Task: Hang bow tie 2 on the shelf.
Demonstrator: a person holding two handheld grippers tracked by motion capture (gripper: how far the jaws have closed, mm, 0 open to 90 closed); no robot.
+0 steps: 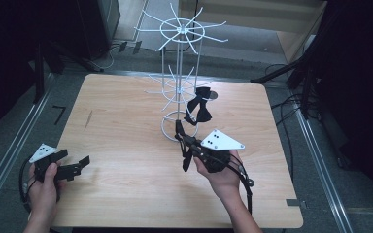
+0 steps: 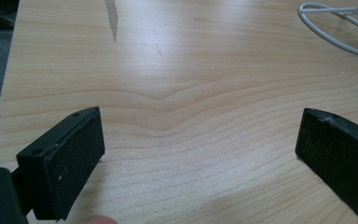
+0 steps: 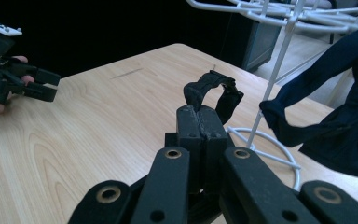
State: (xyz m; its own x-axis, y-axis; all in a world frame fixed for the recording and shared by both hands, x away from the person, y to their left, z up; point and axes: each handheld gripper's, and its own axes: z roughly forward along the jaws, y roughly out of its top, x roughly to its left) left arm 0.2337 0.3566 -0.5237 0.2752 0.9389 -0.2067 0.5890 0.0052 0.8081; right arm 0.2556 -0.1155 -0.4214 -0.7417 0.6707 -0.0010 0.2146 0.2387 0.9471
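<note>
**Strap pinched, rack hook next**

My right gripper (image 1: 181,141) has its jaws closed on a black strap (image 3: 208,88), which loops up out of the pads in the right gripper view. In the high view the strap sits low over the worktop (image 1: 126,194), just in front of the base ring of the white wire display rack (image 1: 178,87). A black bow tie (image 1: 198,109) already hangs from a lower arm of that rack, on the right side, with its wings drooping near the post.

My left gripper (image 1: 75,167) hovers well apart at the left edge of the worktop, jaws wide open and holding nothing; bare wood shows between its pads (image 2: 77,163).

I judge the job in hand is to hang this piece on a free arm. To do it well I would lift the loop clear of the base ring, keep it open and facing the arm's tip, then slide it on from the outside without nudging the light rack. The left gripper could steady the base if it wobbles.

No containers are in use here; the rack is the only holder, and it carries the one bow tie.
</note>
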